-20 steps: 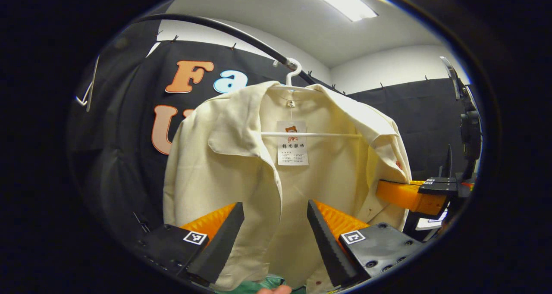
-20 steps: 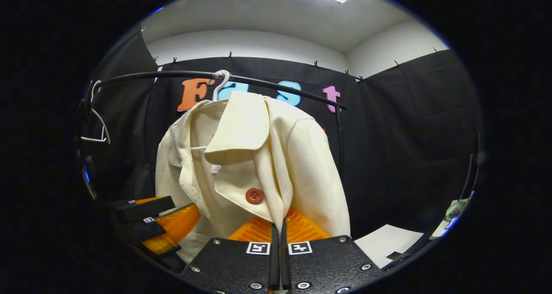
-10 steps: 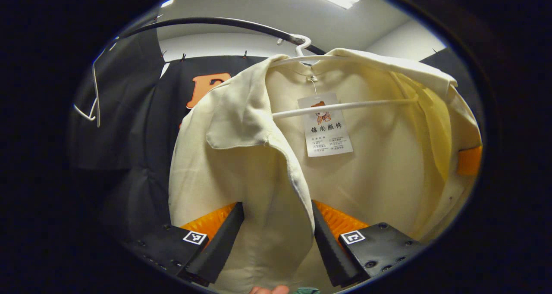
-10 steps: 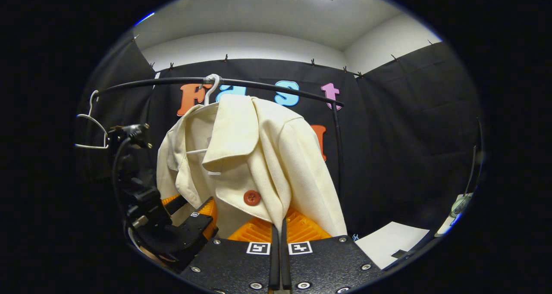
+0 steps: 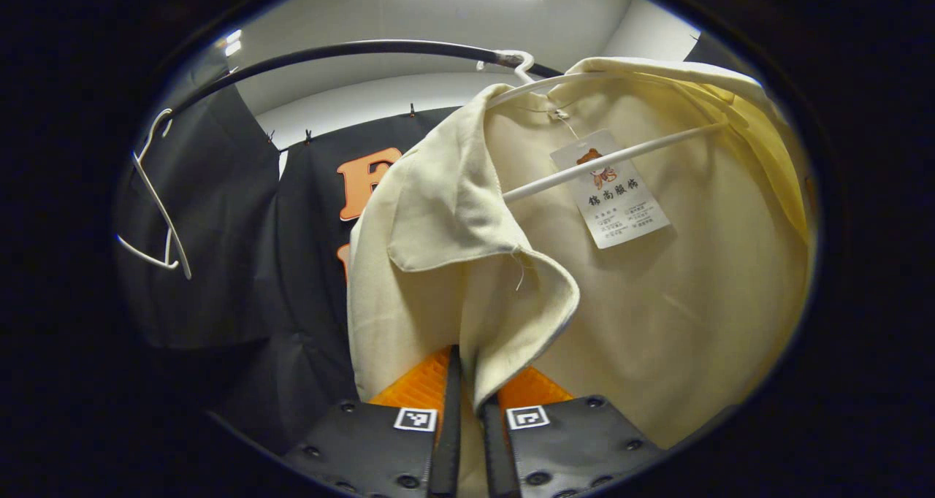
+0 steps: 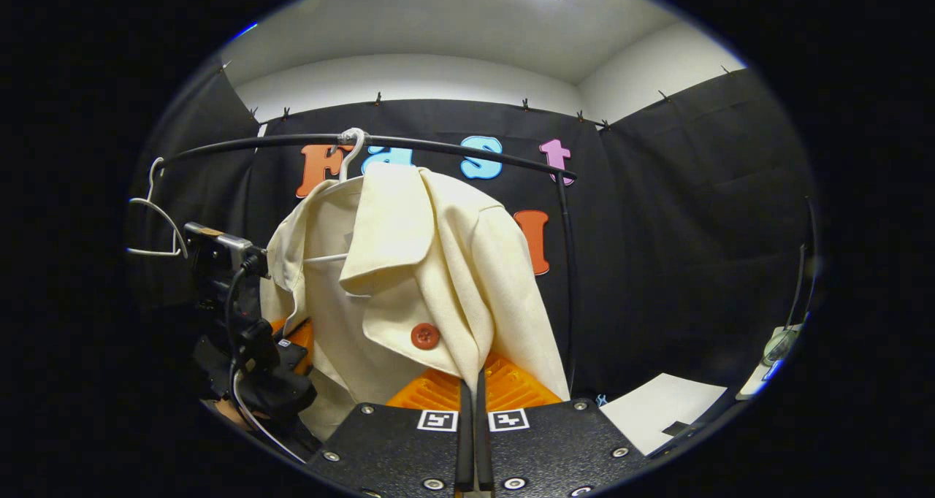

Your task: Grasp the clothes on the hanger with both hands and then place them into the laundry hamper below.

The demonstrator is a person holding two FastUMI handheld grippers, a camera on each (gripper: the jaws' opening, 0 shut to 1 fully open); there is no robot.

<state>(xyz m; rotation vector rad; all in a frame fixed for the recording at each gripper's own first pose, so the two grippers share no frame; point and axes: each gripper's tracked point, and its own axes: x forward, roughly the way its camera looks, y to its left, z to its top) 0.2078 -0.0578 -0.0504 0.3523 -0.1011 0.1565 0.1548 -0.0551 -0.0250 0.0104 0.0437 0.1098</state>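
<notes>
Each claw [image 6: 472, 425] has black screwed plates, square markers, perhaps ribbed backing.

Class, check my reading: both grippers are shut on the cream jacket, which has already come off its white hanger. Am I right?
Not quite. Both the left gripper and the right gripper are shut on the cream jacket, but the right gripper view shows it on the white hanger.

Left gripper view: cam low, tilted up, v. close to cream jacket [image 5: 657, 279], looking into its open front w/ hanger [image 5: 606, 158]. Right gripper view: farther back, roughly level-to-upward (fisheye, hard to judge), facing jacket's other side. Shared: jacket, hanger, black rail [image 6: 438, 146], spare hanger [image 6: 157, 220].
</notes>
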